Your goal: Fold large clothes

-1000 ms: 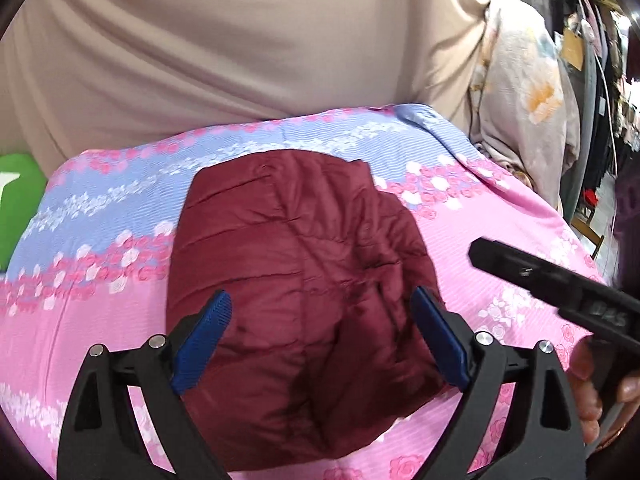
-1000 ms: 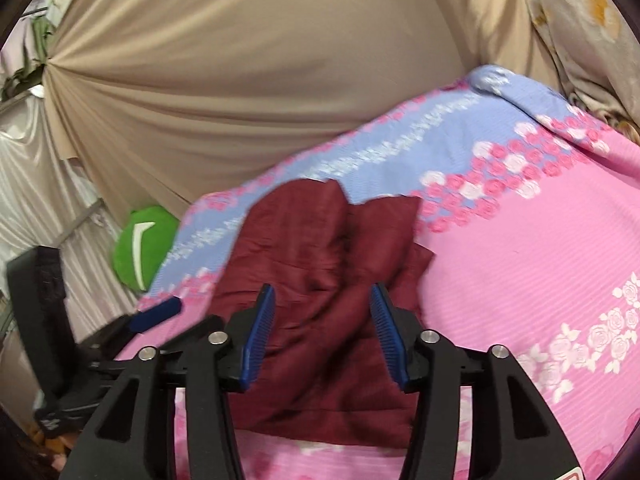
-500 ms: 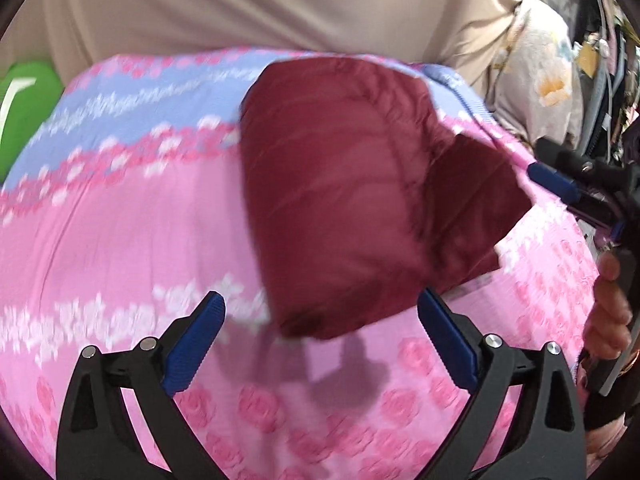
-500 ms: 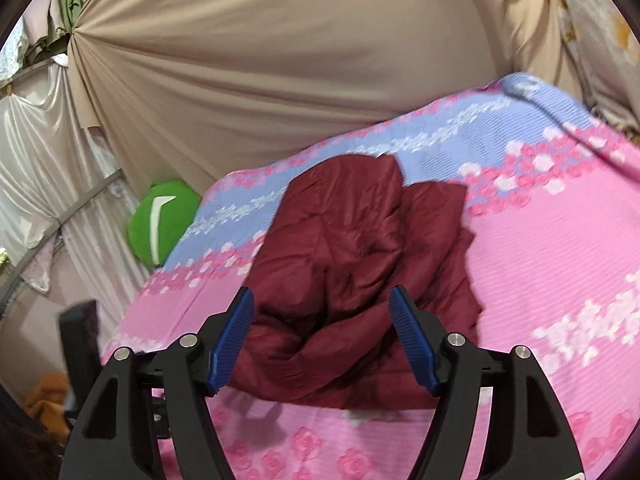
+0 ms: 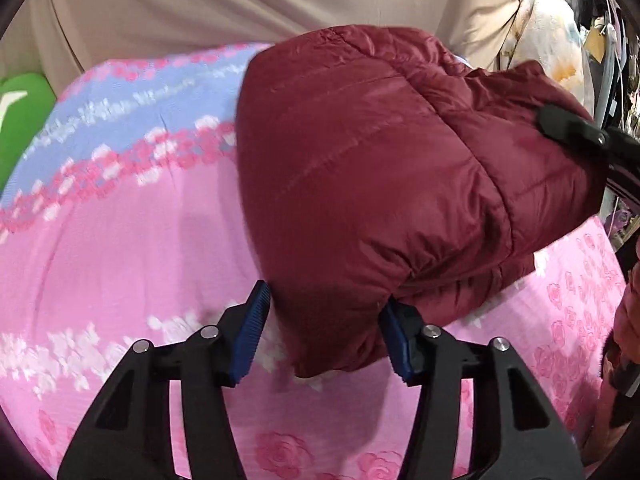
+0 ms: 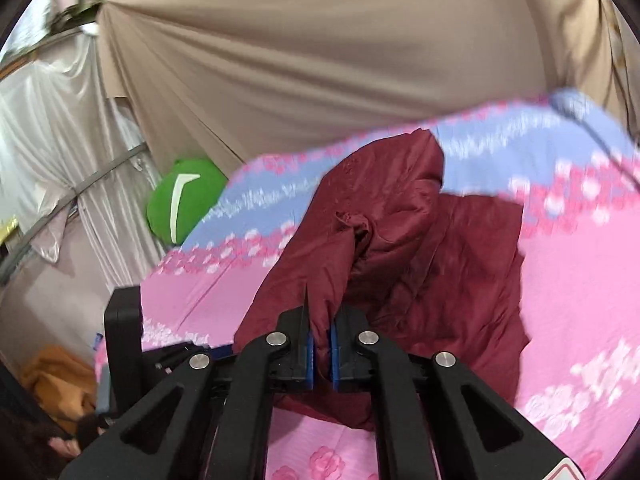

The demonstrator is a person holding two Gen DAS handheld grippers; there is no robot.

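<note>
A folded dark red puffer jacket (image 5: 380, 184) lies on a pink and blue floral bedsheet (image 5: 120, 240). My left gripper (image 5: 324, 336) has its blue pads on either side of the jacket's near corner, with the padded fabric squeezed between them. My right gripper (image 6: 321, 354) is shut on a fold of the jacket (image 6: 400, 264) at its near edge. The right gripper also shows at the jacket's right edge in the left wrist view (image 5: 576, 130).
A beige curtain (image 6: 320, 60) hangs behind the bed. A green cushion (image 6: 180, 200) sits at the bed's far left corner. White drapes (image 6: 48, 160) hang at the left. Floral cloth and hanging clutter (image 5: 560, 48) stand at the right.
Both grippers went from wide open to closed on the jacket. The left came in on the near corner, the right on the near edge fold. The jacket now looks lifted and bunched.
</note>
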